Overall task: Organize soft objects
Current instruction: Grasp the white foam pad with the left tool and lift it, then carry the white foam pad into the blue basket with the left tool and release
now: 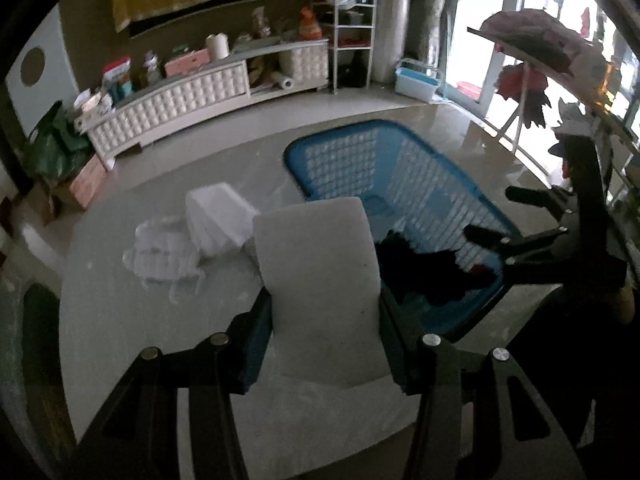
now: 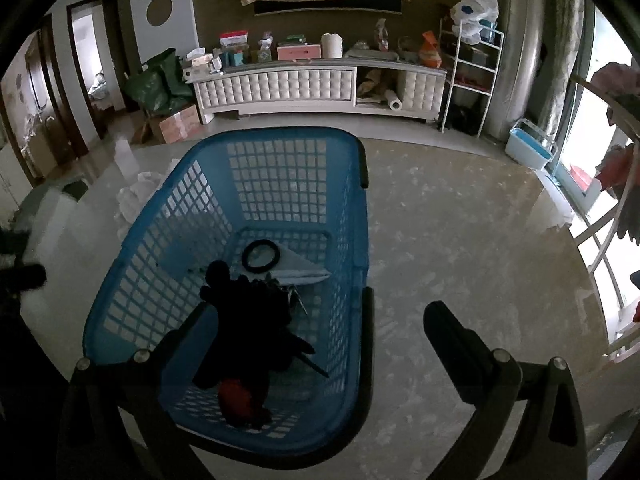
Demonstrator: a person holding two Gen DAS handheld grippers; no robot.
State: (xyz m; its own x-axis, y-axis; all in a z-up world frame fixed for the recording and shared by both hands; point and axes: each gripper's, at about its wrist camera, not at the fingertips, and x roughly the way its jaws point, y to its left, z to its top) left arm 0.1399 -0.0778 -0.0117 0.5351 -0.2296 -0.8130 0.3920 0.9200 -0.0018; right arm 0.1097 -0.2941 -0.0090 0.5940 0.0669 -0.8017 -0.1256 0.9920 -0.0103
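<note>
My left gripper [image 1: 325, 312] is shut on a grey foam block [image 1: 320, 280] and holds it above the floor, just left of the blue laundry basket [image 1: 432, 160]. The basket [image 2: 352, 216] sits on the floor and holds a dark plush toy [image 2: 252, 320] with a red part [image 2: 236, 396], a black ring [image 2: 260, 256] and a pale folded cloth [image 2: 300, 268]. My right gripper [image 2: 316, 320] is open and empty over the basket's near right rim. It also shows in the left wrist view [image 1: 496, 216]. A white foam block [image 1: 218, 220] and a clear plastic bag [image 1: 164, 248] lie on the floor left of the basket.
A white cabinet [image 2: 280, 88] with clutter on top runs along the far wall, with a wire shelf [image 2: 472, 80] beside it. A small blue and white bin [image 2: 528, 148] stands by the window. A drying rack with clothes [image 1: 532, 52] stands at the right. Green bags and boxes [image 2: 168, 100] sit at the left.
</note>
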